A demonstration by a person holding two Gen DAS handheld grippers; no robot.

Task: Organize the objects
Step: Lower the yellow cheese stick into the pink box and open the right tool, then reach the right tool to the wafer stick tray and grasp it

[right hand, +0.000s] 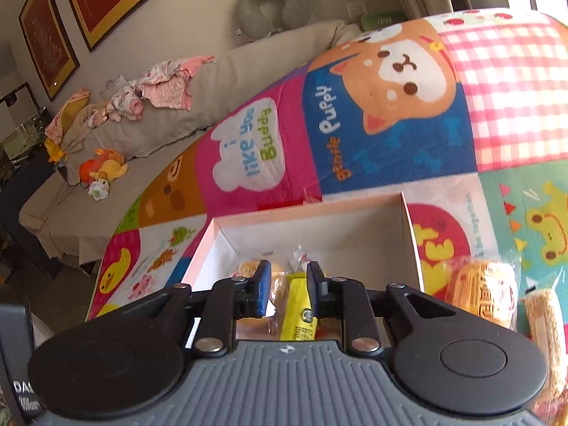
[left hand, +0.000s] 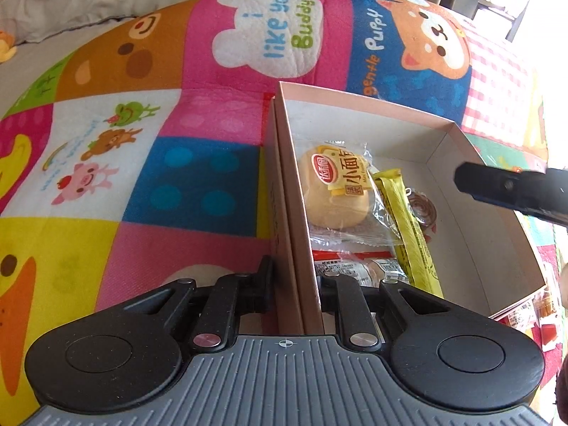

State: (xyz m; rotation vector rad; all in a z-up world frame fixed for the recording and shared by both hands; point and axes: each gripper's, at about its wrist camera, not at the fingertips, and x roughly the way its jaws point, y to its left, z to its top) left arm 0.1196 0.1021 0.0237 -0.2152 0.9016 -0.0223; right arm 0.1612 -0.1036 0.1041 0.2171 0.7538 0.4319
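Clamping the box (left hand: 284, 195) wall, the left gripper (left hand: 295, 277) steadies it; bread bun (left hand: 335, 191) and yellow stick (left hand: 408, 227) already lie inside. Over the box, the right gripper (right hand: 287, 285) hangs, fingers apart, empty; wrapped snacks (right hand: 482, 294) wait right of the box.

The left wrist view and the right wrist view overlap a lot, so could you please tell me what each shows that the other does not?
Only the left wrist view shows the left gripper clamped on the box's side wall, and the bread bun packet clearly. Only the right wrist view shows snack packets lying outside the box, plus framed pictures and plush toys. Both show the box, the yellow stick packet inside it, and the cartoon mat.
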